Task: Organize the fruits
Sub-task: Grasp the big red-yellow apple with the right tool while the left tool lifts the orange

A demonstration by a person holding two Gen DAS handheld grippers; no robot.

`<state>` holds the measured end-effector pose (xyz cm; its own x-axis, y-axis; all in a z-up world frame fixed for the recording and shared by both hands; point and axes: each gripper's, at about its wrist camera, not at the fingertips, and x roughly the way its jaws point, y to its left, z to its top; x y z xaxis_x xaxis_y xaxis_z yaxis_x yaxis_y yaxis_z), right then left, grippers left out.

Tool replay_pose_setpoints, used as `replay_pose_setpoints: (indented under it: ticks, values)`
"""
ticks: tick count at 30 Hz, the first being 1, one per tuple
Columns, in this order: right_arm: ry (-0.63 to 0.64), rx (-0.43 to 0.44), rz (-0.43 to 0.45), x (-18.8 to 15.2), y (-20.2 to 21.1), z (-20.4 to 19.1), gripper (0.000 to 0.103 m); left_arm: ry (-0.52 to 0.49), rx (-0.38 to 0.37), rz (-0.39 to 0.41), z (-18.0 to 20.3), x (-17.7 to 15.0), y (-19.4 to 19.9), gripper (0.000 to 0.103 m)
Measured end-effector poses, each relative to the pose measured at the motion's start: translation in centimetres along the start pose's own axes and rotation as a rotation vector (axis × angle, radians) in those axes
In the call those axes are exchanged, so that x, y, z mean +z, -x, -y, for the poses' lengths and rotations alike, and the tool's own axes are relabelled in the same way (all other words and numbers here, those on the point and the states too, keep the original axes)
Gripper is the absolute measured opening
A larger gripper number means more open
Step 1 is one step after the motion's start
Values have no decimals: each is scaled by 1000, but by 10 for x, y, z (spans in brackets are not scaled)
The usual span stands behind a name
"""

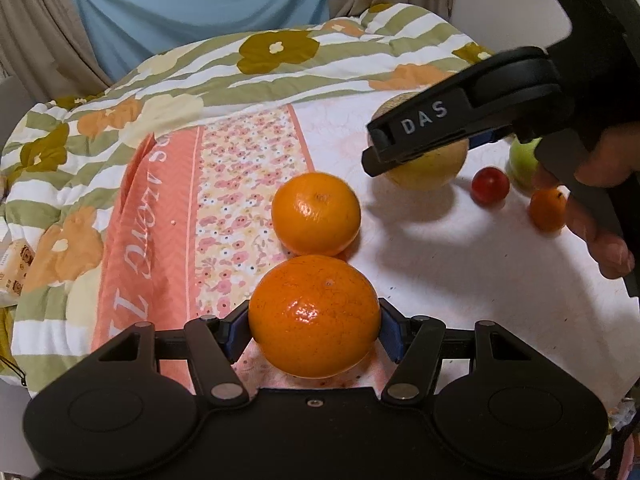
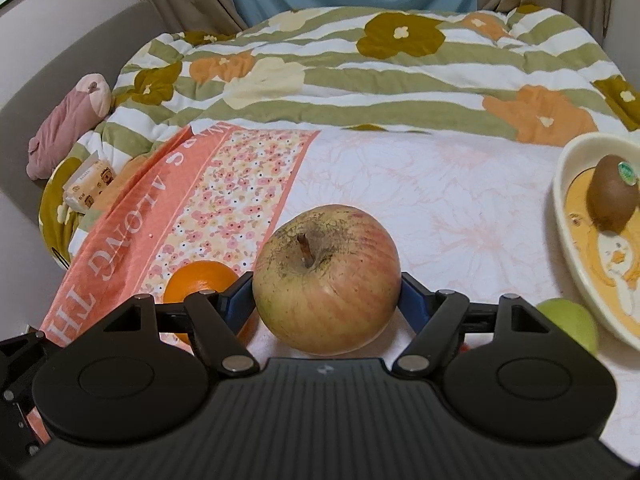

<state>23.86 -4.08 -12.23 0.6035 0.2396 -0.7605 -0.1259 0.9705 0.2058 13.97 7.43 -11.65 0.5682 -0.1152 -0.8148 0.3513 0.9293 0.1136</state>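
Observation:
In the left wrist view my left gripper (image 1: 314, 322) is shut on a large orange (image 1: 314, 316), its blue pads against both sides. A second orange (image 1: 316, 213) lies just beyond it on the cloth. In the right wrist view my right gripper (image 2: 326, 294) is shut on a yellow-red apple (image 2: 326, 278), stem up. The right gripper also shows from the side in the left wrist view (image 1: 384, 152), over the same apple (image 1: 430, 168). One orange (image 2: 200, 280) shows left of the right gripper.
A cream plate (image 2: 568, 216) with a brown kiwi (image 2: 612, 196) stands at the right. A green fruit (image 2: 572, 324) lies by its near rim. A small red fruit (image 1: 490, 185), a small orange fruit (image 1: 548, 209) and a green fruit (image 1: 524, 160) lie right. A rumpled flowered quilt (image 2: 360, 80) lies behind.

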Motion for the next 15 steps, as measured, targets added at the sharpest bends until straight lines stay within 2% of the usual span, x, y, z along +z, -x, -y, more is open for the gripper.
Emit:
replay_pose_setpoints:
  ticks: [7, 15]
  values:
    - [-10, 20, 33, 5, 44, 17, 89, 17, 15, 34, 13, 19, 24, 67]
    - [-26, 8, 95, 11, 105, 60, 89, 30, 9, 101, 48, 53, 53, 67]
